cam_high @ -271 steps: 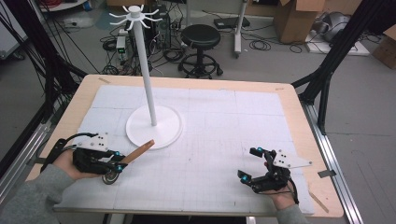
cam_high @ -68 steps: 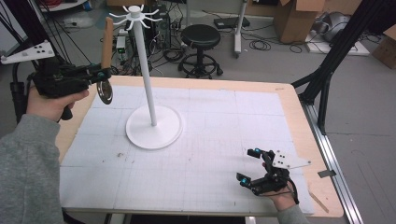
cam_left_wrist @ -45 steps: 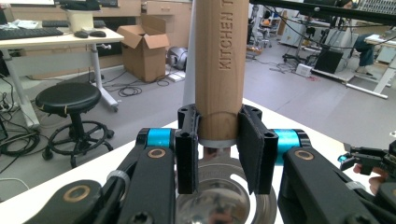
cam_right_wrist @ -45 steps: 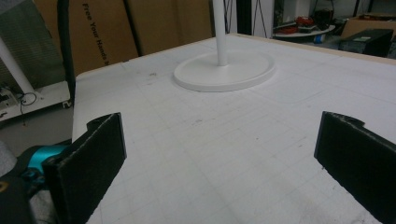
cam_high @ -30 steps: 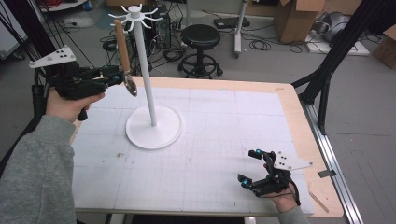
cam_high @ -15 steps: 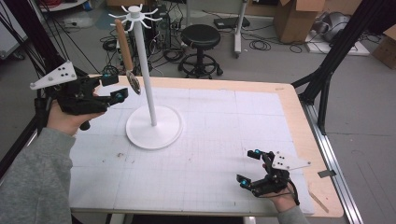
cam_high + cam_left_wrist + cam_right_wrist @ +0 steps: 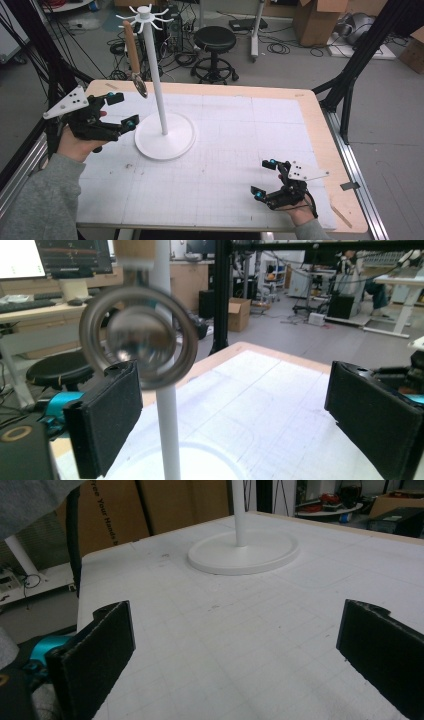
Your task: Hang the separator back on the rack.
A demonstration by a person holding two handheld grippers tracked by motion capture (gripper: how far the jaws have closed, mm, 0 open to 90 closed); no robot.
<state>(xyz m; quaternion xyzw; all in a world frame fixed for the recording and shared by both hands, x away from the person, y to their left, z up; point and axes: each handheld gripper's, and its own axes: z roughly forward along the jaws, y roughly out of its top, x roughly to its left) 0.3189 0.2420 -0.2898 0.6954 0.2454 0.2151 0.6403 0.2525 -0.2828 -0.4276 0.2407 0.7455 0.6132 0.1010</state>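
**Scoop hung, grippers free**

Scoop (image 7: 134, 55) with wooden handle hangs from a hook at the top of the stand (image 7: 164, 135), at about ten o'clock from its base; the hanging looks done, and what is left seems only to draw the hand away. Left gripper (image 7: 116, 111) sits at nine o'clock of the base, held above the desk (image 7: 240, 150) and pointing toward the pole; its jaws have just been opening and stand released, the scoop's metal bowl (image 7: 140, 337) ahead of the pads and untouched. Right gripper (image 7: 264, 177) rests at five o'clock on the desk, jaws spread, grasping nothing.
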